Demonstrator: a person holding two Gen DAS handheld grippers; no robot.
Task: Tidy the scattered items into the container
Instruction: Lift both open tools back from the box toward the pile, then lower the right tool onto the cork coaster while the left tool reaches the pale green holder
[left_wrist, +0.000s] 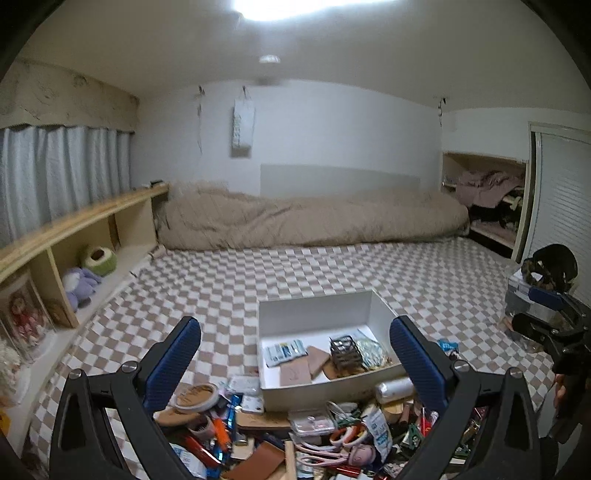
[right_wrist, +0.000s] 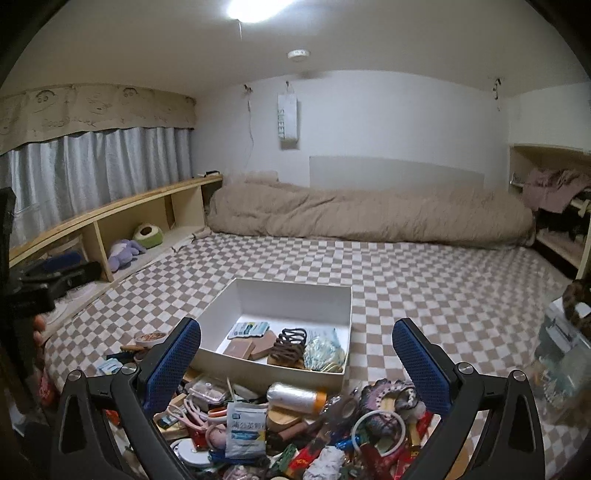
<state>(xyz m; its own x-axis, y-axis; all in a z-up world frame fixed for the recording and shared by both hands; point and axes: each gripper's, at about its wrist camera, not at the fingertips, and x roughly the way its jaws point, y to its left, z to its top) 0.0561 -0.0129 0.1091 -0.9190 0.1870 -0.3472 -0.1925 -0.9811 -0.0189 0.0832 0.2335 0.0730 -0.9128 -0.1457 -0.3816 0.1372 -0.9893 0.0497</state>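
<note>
1. The surface is a bed spread with a brown-and-white checked cover, under a bright ceiling light.
2. A rolled beige duvet lies along the far white wall, where a paper bag hangs.
3. On the left a low wooden shelf holds a purple plush toy and a green one, with grey curtains behind.
4. The white box sits open on the cover, holding a dark hair claw, a packet and some flat brown pieces.
5. A pile of scattered items lies heaped on the near side of the box, touching its front wall.
6. The left gripper and right gripper both hover above the pile, jaws spread wide, holding nothing.
</note>
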